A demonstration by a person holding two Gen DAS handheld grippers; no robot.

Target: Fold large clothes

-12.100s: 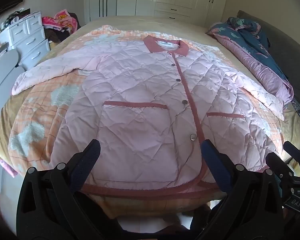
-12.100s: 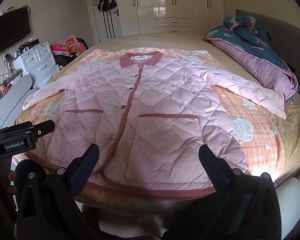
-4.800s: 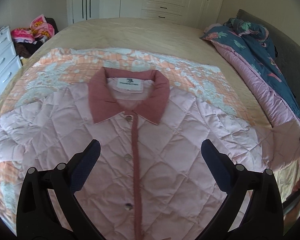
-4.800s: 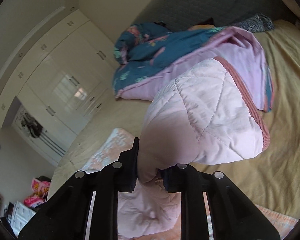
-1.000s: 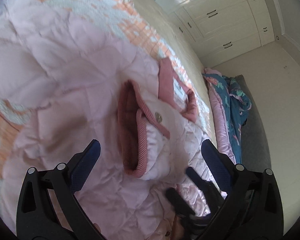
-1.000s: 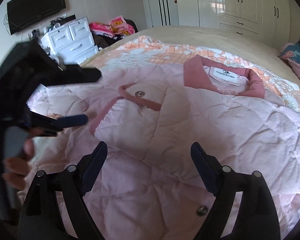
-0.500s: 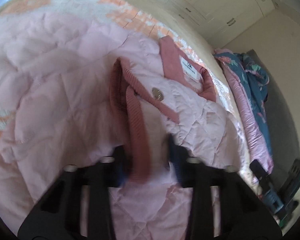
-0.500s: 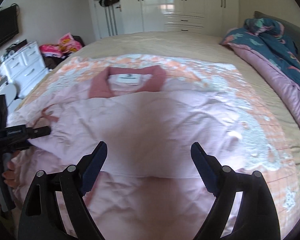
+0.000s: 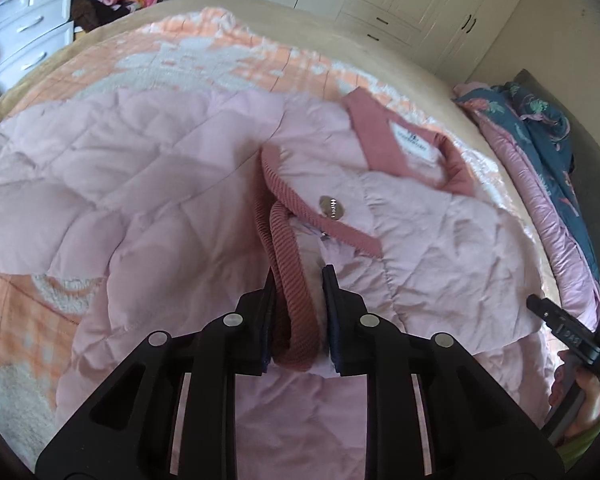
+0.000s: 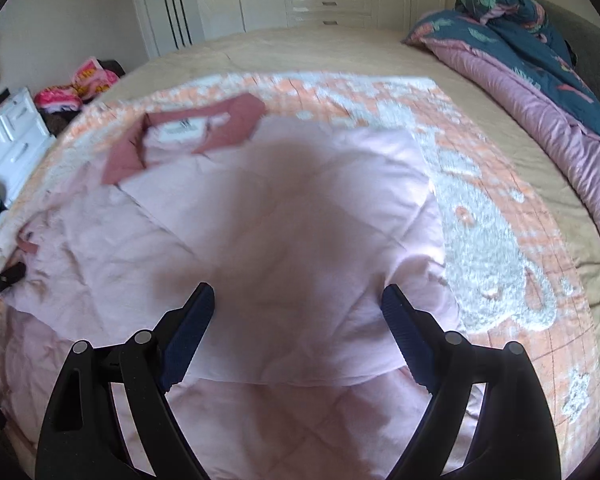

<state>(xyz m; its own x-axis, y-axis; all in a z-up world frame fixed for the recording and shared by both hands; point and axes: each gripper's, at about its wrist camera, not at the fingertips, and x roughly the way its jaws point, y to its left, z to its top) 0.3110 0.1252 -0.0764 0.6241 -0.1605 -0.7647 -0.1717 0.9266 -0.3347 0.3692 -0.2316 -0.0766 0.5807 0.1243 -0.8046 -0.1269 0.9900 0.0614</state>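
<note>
1. My left tool (image 9: 299,312) is clamped on the ribbed cuff (image 9: 288,280) of the sleeve, ready to carry it across the jacket
2. My right tool (image 10: 298,332) hangs wide, holding nothing, over the folded-in side
3. The pink jacket (image 9: 140,184) lies spread mid-bed (image 10: 300,48), collar (image 9: 380,140) toward the far edge, so both sleeves fold inward
</note>
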